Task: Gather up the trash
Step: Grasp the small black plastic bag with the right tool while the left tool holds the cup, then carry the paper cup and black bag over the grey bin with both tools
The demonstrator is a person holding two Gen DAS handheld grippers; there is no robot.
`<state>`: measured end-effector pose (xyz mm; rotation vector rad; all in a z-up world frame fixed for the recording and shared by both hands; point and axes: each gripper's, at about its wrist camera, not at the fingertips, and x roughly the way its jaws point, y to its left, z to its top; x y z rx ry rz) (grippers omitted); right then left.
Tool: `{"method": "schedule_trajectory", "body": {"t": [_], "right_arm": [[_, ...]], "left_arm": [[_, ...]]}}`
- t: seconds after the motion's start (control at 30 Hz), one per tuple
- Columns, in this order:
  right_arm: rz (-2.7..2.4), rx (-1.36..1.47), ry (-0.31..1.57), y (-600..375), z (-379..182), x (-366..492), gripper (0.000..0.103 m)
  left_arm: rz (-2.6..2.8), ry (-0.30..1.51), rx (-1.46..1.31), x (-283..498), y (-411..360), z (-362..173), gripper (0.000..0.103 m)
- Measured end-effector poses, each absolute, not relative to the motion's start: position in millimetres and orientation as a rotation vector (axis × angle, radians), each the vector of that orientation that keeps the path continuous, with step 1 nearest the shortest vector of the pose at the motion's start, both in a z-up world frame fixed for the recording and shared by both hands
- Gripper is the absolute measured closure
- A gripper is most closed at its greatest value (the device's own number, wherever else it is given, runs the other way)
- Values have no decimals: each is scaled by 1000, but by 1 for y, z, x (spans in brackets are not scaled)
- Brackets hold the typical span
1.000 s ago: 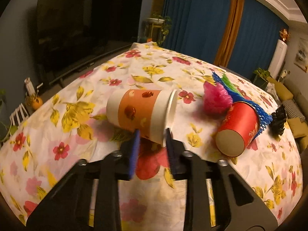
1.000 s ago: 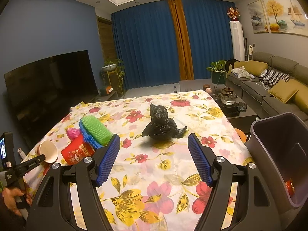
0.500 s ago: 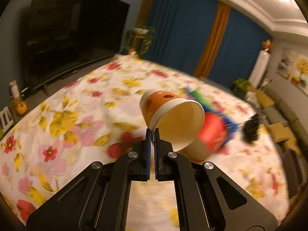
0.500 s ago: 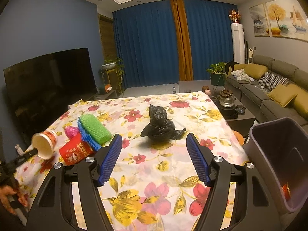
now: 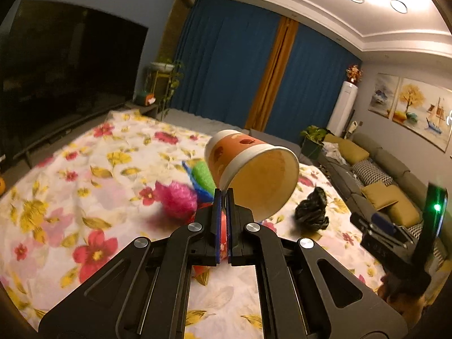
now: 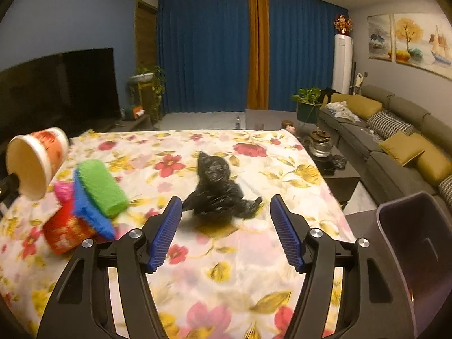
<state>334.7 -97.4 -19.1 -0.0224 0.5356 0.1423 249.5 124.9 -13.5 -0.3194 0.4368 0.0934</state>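
Note:
My left gripper is shut on the rim of an orange-and-white paper cup, which hangs tilted above the floral table with its mouth toward the camera. The right wrist view shows the same cup at far left. My right gripper is open with its jaws closing. A crumpled black plastic bag lies on the cloth just beyond the tips, untouched by the pads. A red cup lies on its side under blue, green and pink foam nets.
A floral cloth covers the table. A dark purple bin stands off its right edge. A sofa and a low table with a teapot are farther right, and a large TV is on the left.
The left gripper shut on the cup's rim and lifted it off the table. The right gripper came nearer to the black bag and its jaws narrowed a little.

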Motion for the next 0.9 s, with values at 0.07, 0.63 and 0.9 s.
{"method": "schedule_trajectory", "body": {"t": [0.07, 0.63, 0.9], "right_arm": [[137, -25, 546, -92, -25, 350, 39], [133, 19, 651, -66, -61, 410, 94], [190, 19, 525, -73, -21, 350, 99]], "left_arm": [[94, 465, -336, 255, 131, -21, 101], [76, 462, -326, 251, 138, -27, 101], [72, 461, -311, 250, 134, -27, 101]]}}
